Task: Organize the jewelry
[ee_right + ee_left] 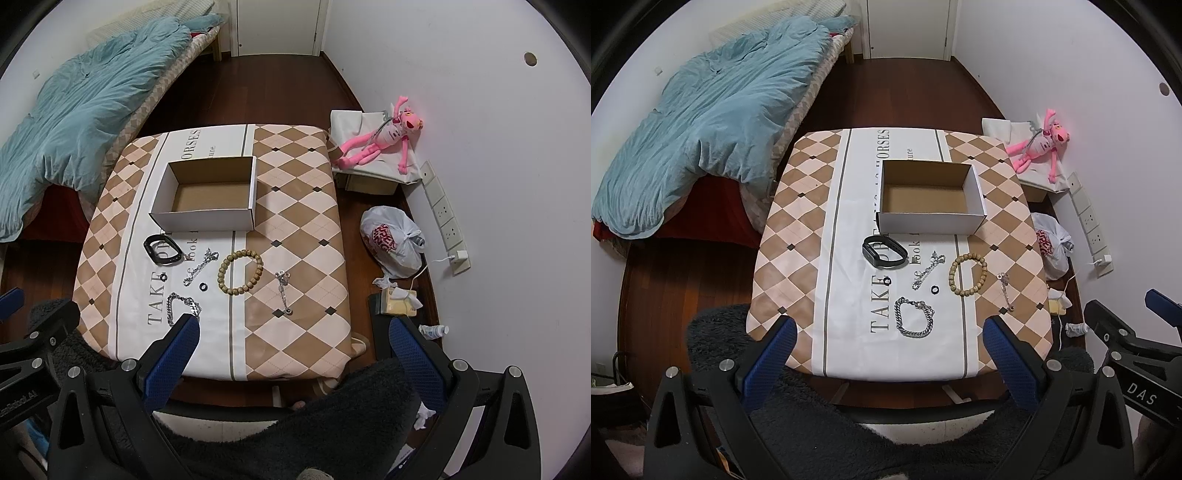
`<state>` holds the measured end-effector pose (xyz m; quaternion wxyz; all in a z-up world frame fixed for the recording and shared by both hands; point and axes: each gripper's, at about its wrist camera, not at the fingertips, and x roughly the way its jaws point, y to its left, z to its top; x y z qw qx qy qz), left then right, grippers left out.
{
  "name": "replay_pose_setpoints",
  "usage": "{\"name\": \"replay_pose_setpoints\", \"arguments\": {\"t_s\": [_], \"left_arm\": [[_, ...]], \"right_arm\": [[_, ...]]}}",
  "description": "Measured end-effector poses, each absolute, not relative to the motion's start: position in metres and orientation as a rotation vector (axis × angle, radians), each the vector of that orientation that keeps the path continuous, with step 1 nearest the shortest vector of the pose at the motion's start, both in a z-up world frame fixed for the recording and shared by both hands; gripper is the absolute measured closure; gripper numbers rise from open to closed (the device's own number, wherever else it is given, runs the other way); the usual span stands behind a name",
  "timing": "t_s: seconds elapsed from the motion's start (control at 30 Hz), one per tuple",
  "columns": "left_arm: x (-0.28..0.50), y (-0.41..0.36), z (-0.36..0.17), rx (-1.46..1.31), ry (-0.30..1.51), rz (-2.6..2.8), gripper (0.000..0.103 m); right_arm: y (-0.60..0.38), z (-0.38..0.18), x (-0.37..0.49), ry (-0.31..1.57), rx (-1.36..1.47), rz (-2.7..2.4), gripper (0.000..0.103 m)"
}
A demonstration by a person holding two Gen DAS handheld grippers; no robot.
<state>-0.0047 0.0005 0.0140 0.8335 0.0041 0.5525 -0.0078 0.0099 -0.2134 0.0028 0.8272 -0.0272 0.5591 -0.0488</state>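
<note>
Both claws are held wide apart w/ nothing gripped, above the near edge of the desk [798,206], which is covered by a checked cloth. The left claw [889,356] is seen from its own cam; the right claw [294,356] likewise.

Jewelry is laid out on the cloth in front of an open cardboard box [931,197], nothing seen inside. Nearest the box lies a black smart band [885,252]; beside it a thin silver bracelet [928,270], a wooden bead bracelet [967,276] and, further right, a slim silver chain [1004,291]. Two small black rings [935,289] lie apart between these pieces. A heavy silver chain bracelet [914,316] lies closest to the near edge.

In the right view the chain bracelet is partly hidden by the claw's left finger [173,358]; in the left view it is shown whole. Only the right view takes in a tissue pack [397,301] and a small white tube [434,331] on the floor, plus the full print on a tied plastic bag [393,236], red lettering not legible. A pink plush toy [380,142] is caught by both cams.

Cloth lettering is read as "TAKE" and "HORSES" in the left view; "ORSES" only in the right. "DAS" is printed on the right tool's body [1141,393] as seen from the left.
</note>
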Motion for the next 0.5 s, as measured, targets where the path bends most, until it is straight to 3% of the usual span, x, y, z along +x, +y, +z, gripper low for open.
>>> {"name": "replay_pose_setpoints", "arguments": {"t_s": [0.5], "left_arm": [[-0.0051, 0.0014, 0.0142, 0.008, 1.171, -0.021, 0.000]], "right_arm": [[-0.2122, -0.0023, 0.0041, 1.186, -0.057, -0.101, 0.000]]}}
